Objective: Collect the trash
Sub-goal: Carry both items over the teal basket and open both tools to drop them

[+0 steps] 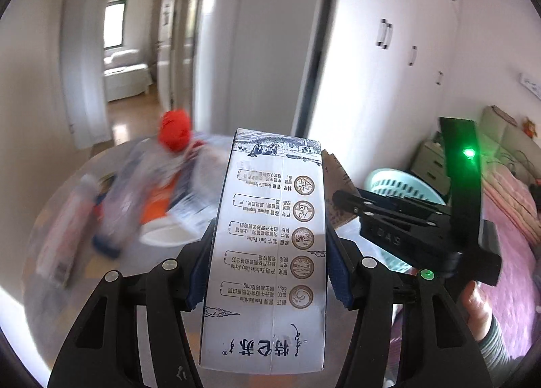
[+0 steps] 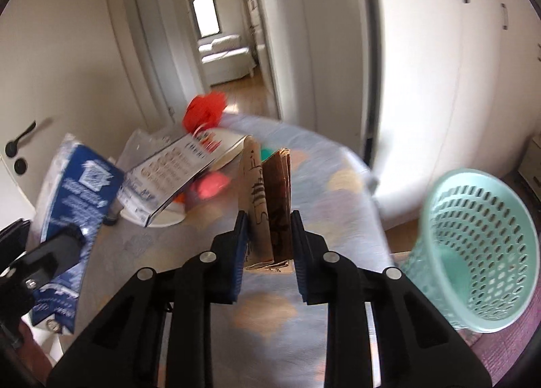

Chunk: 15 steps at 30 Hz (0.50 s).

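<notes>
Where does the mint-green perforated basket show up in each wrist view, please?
Left wrist view: basket at middle right, partly hidden behind the right gripper.
Right wrist view: basket at lower right, beside the table.
Shared landmark: the red pom-pom on the table.

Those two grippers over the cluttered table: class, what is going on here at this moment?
A person is clearing trash with a gripper in each hand. The left gripper is clamped on a white milk carton, lifted clear of the table. The right gripper is shut on a folded brown paper bag. More wrappers and a blue packet lie on the table, and a mint green basket stands beside it.
</notes>
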{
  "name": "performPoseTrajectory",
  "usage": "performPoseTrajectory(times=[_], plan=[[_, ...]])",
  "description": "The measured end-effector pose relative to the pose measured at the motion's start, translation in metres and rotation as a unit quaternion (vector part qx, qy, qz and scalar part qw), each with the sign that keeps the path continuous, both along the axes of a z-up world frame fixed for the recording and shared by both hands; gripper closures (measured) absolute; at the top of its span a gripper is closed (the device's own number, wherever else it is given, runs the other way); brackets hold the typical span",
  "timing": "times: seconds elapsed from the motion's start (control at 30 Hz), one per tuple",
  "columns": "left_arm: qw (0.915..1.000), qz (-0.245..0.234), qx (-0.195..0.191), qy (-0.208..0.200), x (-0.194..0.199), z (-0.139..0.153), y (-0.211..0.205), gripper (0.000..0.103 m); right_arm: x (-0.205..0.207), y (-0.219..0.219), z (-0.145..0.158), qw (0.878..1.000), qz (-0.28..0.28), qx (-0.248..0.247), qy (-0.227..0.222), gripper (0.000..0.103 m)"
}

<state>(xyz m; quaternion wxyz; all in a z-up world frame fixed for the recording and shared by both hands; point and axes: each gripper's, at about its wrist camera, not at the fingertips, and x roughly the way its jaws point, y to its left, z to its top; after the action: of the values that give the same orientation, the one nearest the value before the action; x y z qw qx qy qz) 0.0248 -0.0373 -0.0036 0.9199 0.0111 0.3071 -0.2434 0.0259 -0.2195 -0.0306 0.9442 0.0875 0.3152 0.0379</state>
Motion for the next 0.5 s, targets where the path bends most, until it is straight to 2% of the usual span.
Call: performPoseTrajectory(times=[0.1, 0.27, 0.37, 0.5], plan=[[0.9997, -0.024, 0.0, -0.002, 0.004, 0.005, -0.029, 0.047, -0.012, -0.03, 0.011, 0.999, -0.035, 0.001, -0.017, 0.081], [0.9963, -0.085, -0.01, 0.007, 0.025, 0.011, -0.085, 0.047, -0.028, -0.092, 0.016, 0.991, -0.128, -0.005, -0.028, 0.081], [0.9916, -0.126, -0.017, 0.023, 0.046, 0.009, -0.128, 0.047, -0.034, -0.131, 0.01, 0.983, -0.181, 0.009, -0.016, 0.081], [0.9798, -0.181, -0.042, 0.074, 0.073, -0.009, -0.187, 0.047, -0.035, -0.177, -0.009, 0.969, -0.246, 0.011, 0.018, 0.08]])
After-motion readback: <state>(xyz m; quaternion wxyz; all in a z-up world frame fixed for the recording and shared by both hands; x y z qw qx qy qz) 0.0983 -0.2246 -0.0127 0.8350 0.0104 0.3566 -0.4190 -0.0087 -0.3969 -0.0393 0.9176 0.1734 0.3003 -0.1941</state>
